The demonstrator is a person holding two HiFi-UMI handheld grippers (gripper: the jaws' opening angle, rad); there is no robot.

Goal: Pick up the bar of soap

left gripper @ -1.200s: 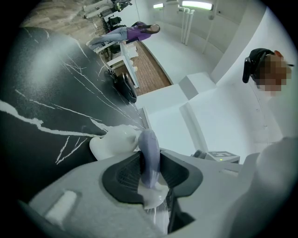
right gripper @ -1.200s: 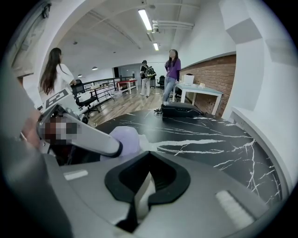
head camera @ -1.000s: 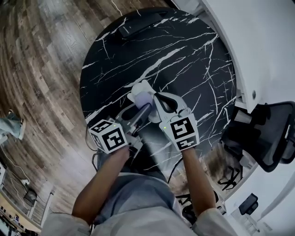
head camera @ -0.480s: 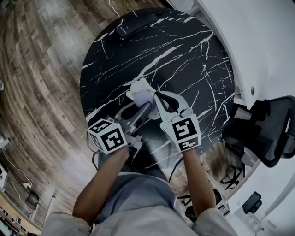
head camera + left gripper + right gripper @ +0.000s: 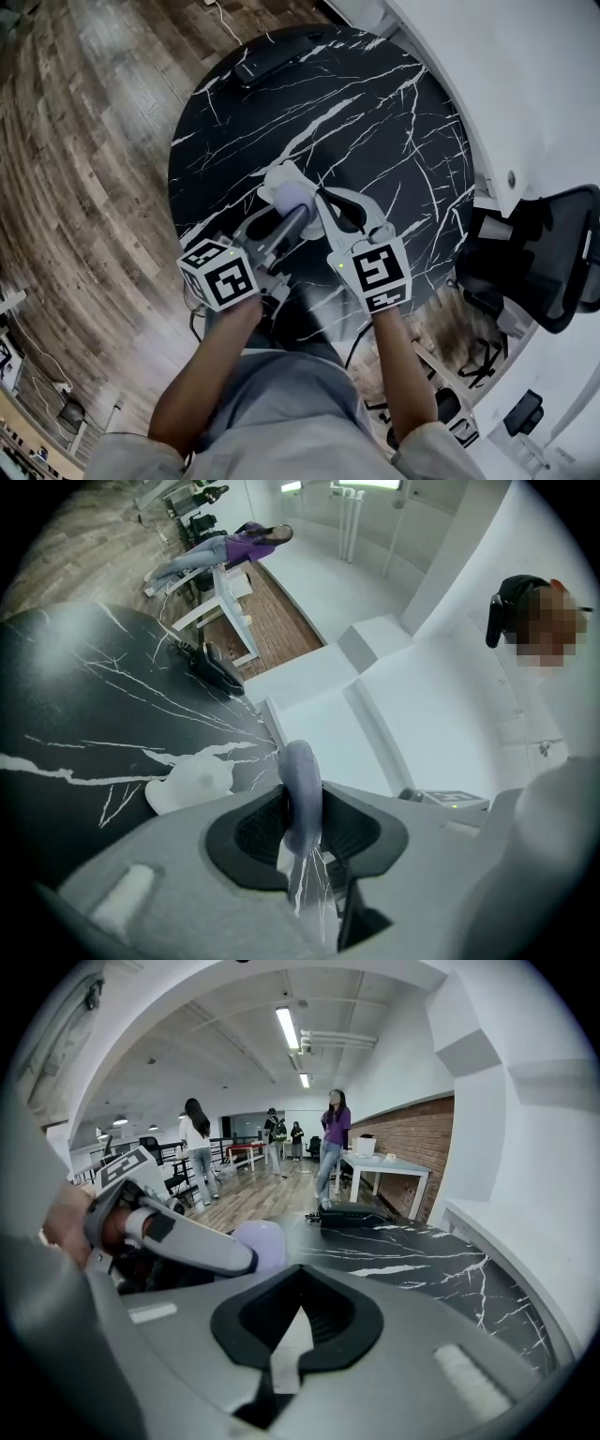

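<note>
Soap bar [image 5: 302,778] sits clamped in our left gripper [image 5: 301,810]; our right gripper [image 5: 298,1283] is pinched closed alongside.

Two grey grippers up close. The left gripper [image 5: 296,214] wears a white cube [image 5: 220,275] with black square markers at 8 o'clock. The right gripper [image 5: 328,202] has its twin [image 5: 376,272] at 4, a tiny green light glowing beside it. Pale sleeves [image 5: 111,456], blue-grey trousers [image 5: 272,394] at 6.
</note>
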